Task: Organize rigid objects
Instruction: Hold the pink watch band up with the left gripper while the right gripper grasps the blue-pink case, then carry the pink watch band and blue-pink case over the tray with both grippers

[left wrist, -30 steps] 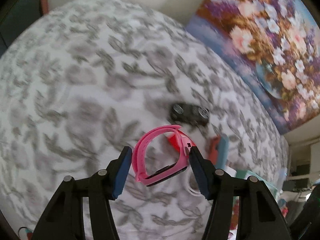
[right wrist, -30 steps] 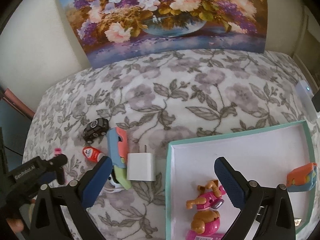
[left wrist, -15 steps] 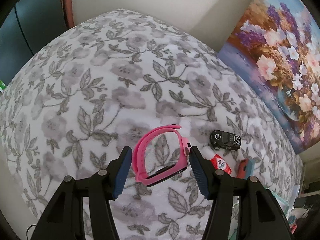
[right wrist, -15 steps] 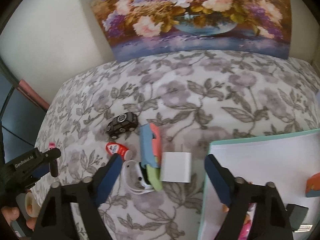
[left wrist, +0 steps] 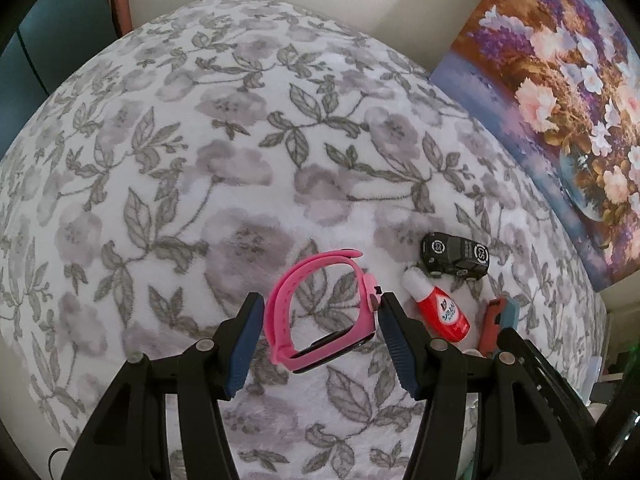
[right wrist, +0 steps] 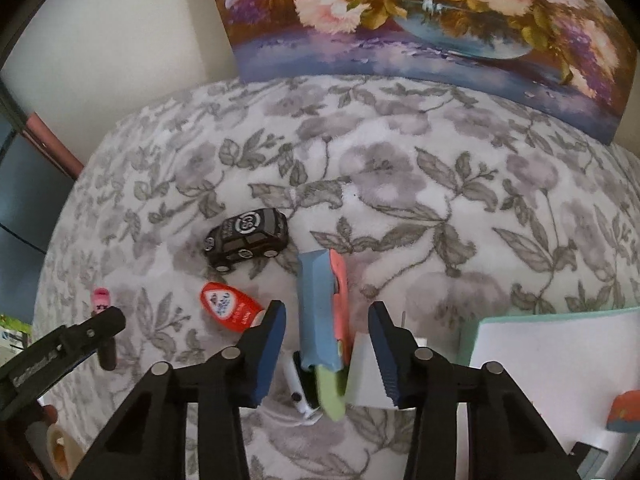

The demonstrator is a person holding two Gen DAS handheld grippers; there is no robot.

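Observation:
My left gripper point(left wrist: 318, 314) holds a pink wristwatch point(left wrist: 320, 312) by its band between the jaws, above the floral cloth. To its right lie a red-and-white small bottle point(left wrist: 440, 308) and a black toy car point(left wrist: 456, 256). My right gripper point(right wrist: 326, 322) is open and hovers over a blue-and-coral block point(right wrist: 322, 308) with a green end. The block lies on a white strap-like item point(right wrist: 298, 392), next to a white charger point(right wrist: 368, 376). The black toy car point(right wrist: 246, 236) and red bottle point(right wrist: 230, 306) lie to the left. The left gripper point(right wrist: 100, 322) shows at the far left.
A teal-rimmed white tray point(right wrist: 560, 360) sits at the right with an orange-and-blue toy point(right wrist: 624, 410) in it. A flower painting point(right wrist: 440, 20) leans against the wall behind the table. The cloth-covered table edge point(left wrist: 60, 92) drops off at the left.
My right gripper has moved left from the tray and down over the blue-and-coral block. My left gripper, still holding the pink watch, has swung left, so the car and bottle sit further right.

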